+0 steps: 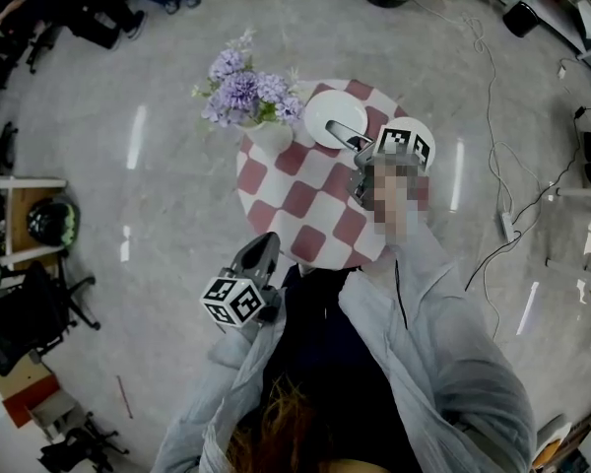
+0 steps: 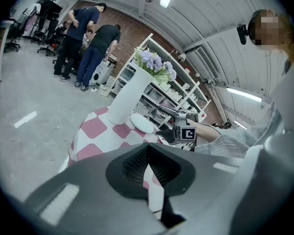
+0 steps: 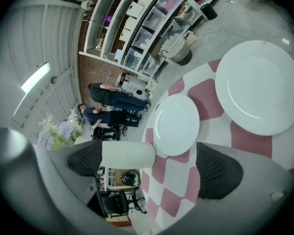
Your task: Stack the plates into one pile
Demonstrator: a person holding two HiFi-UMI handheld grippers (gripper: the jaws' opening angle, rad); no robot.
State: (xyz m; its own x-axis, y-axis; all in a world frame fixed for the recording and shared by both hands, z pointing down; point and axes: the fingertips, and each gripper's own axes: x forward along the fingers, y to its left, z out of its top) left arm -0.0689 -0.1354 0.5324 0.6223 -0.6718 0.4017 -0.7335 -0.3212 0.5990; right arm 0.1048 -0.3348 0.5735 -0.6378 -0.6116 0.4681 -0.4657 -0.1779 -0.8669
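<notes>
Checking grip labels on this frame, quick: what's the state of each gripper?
Left gripper: closed, nothing between the jaws.
Right gripper: open wide, holding nothing.

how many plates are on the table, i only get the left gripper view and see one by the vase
observer: Two. The right gripper view shows the plate by the vase and a second plate lying apart from it, unstacked.
operator: is either one held
observer: No. The right gripper has its jaws wide open, pressing on nothing.
operator: where's my left one
observer: In the head view, the left gripper is at the table edge nearest the person, away from both plates.
</notes>
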